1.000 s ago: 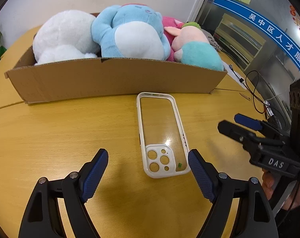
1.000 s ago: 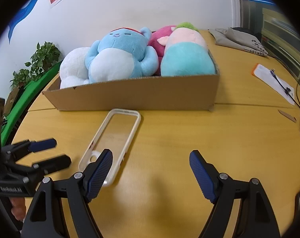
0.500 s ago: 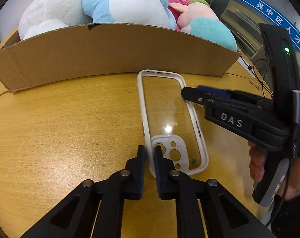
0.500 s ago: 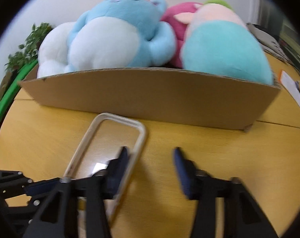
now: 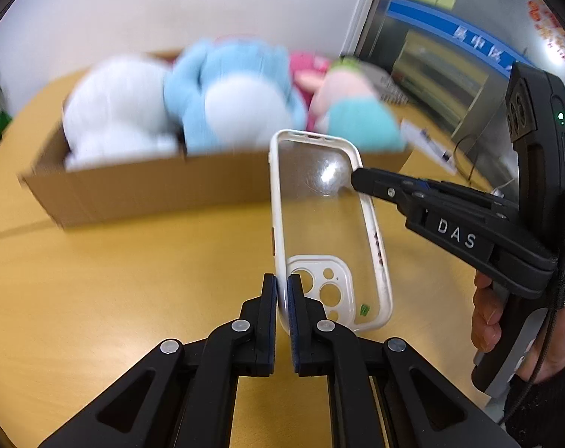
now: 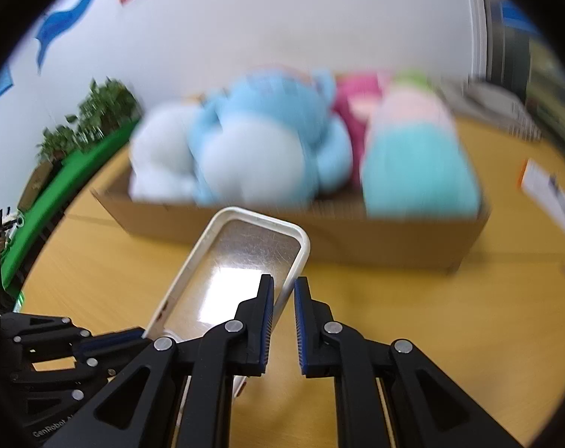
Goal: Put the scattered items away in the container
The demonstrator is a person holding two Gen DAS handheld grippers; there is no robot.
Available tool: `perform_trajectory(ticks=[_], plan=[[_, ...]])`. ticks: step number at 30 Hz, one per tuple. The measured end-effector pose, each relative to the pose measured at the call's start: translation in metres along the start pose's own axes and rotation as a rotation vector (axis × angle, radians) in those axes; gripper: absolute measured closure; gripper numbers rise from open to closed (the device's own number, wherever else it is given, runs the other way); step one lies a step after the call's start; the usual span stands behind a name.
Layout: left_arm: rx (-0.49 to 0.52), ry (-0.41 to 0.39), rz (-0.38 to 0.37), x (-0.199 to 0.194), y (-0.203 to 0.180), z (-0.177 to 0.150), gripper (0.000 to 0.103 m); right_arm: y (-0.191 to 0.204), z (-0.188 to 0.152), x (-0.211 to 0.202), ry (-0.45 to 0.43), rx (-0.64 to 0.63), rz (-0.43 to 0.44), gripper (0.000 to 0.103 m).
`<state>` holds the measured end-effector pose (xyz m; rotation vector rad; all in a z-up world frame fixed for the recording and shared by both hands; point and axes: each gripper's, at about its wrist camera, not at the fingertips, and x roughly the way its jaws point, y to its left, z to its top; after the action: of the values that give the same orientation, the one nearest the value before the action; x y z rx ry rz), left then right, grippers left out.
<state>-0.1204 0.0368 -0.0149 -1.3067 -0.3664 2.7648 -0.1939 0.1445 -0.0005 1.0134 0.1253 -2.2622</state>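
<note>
Counter: a yellow wooden counter [image 5: 95, 291] with a curved outer edge; bare wood spreads on either side of the grippers.
Room: a white wall behind; a green plant [image 6: 92, 112] at far left, a glass partition with a blue sign [image 5: 476, 43] at far right.
Cardboard box: a long, low cardboard box [image 5: 140, 190] lies across the back of the counter, blurred.
Box contents: left to right, a white plush [image 5: 114, 115], a blue plush [image 5: 237, 89], a pink plush [image 6: 357, 100] and a teal-and-pink plush [image 6: 413, 164], filling the box above its rim.
Phone case: a clear phone case [image 5: 319, 231] with a white rim, in front of the box and apart from it.
Left gripper: left gripper [image 5: 282, 291], jaws closed on the case's rim beside the camera cut-out.
Right gripper: right gripper [image 6: 283, 291], jaws narrowed around the case's opposite long rim near its far end; a slim gap shows by the right pad.
Right edge: papers [image 6: 551, 194] and a black cable [image 5: 465, 149] lie on the counter.
</note>
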Motion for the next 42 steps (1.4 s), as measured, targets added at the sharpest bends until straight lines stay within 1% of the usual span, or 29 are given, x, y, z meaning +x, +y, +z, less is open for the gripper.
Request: perform_trajectory(ticks=[2, 4, 7, 9, 11, 12, 14, 15, 17, 20, 22, 23, 26, 27, 28, 29, 30, 31, 32, 35, 36, 37, 39, 41, 42], plan=[[0.016, -0.048, 0.002, -0.015, -0.001, 0.018, 0.097, 0.007, 0.021, -0.019, -0.069, -0.026, 0.002, 0.093], [0.029, -0.093, 0.008, -0.025, 0.004, 0.042, 0.097, 0.013, 0.049, -0.028, -0.125, -0.065, 0.003, 0.093], [0.042, -0.154, 0.021, -0.033, 0.016, 0.081, 0.096, 0.019, 0.099, -0.024, -0.167, -0.123, 0.002, 0.093], [0.052, -0.182, 0.038, -0.030, 0.024, 0.115, 0.096, 0.024, 0.127, -0.016, -0.184, -0.145, 0.001, 0.093], [0.057, -0.197, 0.047, -0.024, 0.035, 0.152, 0.096, 0.028, 0.163, -0.005, -0.202, -0.170, -0.018, 0.093], [0.051, -0.193, 0.050, -0.019, 0.040, 0.165, 0.096, 0.029, 0.173, -0.003, -0.204, -0.178, -0.030, 0.093], [0.042, -0.168, 0.057, 0.001, 0.052, 0.199, 0.096, 0.027, 0.207, 0.022, -0.182, -0.184, -0.051, 0.093], [0.038, -0.159, 0.063, 0.010, 0.057, 0.209, 0.096, 0.024, 0.217, 0.034, -0.164, -0.181, -0.057, 0.093], [0.021, -0.105, 0.053, 0.041, 0.070, 0.231, 0.096, 0.014, 0.236, 0.074, -0.101, -0.157, -0.068, 0.093], [-0.024, 0.006, 0.051, 0.096, 0.088, 0.247, 0.096, -0.008, 0.241, 0.139, 0.024, -0.102, -0.089, 0.093], [-0.034, 0.010, 0.069, 0.110, 0.093, 0.249, 0.096, -0.019, 0.230, 0.167, 0.089, -0.082, -0.092, 0.094], [-0.042, 0.004, 0.061, 0.111, 0.093, 0.249, 0.096, -0.021, 0.227, 0.174, 0.106, -0.083, -0.092, 0.094], [-0.062, -0.022, 0.027, 0.102, 0.089, 0.246, 0.093, -0.015, 0.224, 0.174, 0.104, -0.117, -0.115, 0.092], [-0.067, -0.026, 0.033, 0.097, 0.089, 0.246, 0.088, -0.013, 0.226, 0.171, 0.101, -0.119, -0.114, 0.090], [-0.070, -0.032, 0.049, 0.092, 0.089, 0.244, 0.077, -0.013, 0.226, 0.163, 0.090, -0.117, -0.108, 0.079], [-0.071, -0.046, 0.071, 0.085, 0.090, 0.240, 0.068, -0.014, 0.224, 0.152, 0.073, -0.115, -0.110, 0.061], [-0.074, -0.066, 0.089, 0.075, 0.089, 0.235, 0.049, -0.015, 0.222, 0.142, 0.049, -0.113, -0.117, 0.051], [-0.078, -0.090, 0.101, 0.064, 0.089, 0.226, 0.035, -0.015, 0.219, 0.126, 0.013, -0.104, -0.126, 0.033], [-0.080, -0.117, 0.116, 0.050, 0.088, 0.214, 0.032, -0.017, 0.213, 0.108, -0.023, -0.088, -0.135, 0.024], [-0.075, -0.160, 0.122, 0.017, 0.083, 0.177, 0.023, -0.029, 0.185, 0.059, -0.095, -0.044, -0.157, 0.024], [-0.080, -0.169, 0.127, 0.008, 0.081, 0.162, 0.016, -0.034, 0.176, 0.049, -0.104, -0.025, -0.162, 0.024], [-0.087, -0.177, 0.132, 0.000, 0.079, 0.148, 0.011, -0.036, 0.161, 0.036, -0.107, -0.006, -0.159, 0.024], [-0.103, -0.187, 0.144, -0.013, 0.074, 0.118, 0.006, -0.037, 0.132, 0.018, -0.104, 0.005, -0.137, 0.024], [-0.102, -0.191, 0.169, -0.019, 0.069, 0.095, 0.003, -0.034, 0.100, 0.000, -0.099, 0.010, -0.140, 0.024], [-0.102, -0.188, 0.189, -0.020, 0.067, 0.085, 0.002, -0.032, 0.090, -0.004, -0.096, 0.009, -0.148, 0.024]])
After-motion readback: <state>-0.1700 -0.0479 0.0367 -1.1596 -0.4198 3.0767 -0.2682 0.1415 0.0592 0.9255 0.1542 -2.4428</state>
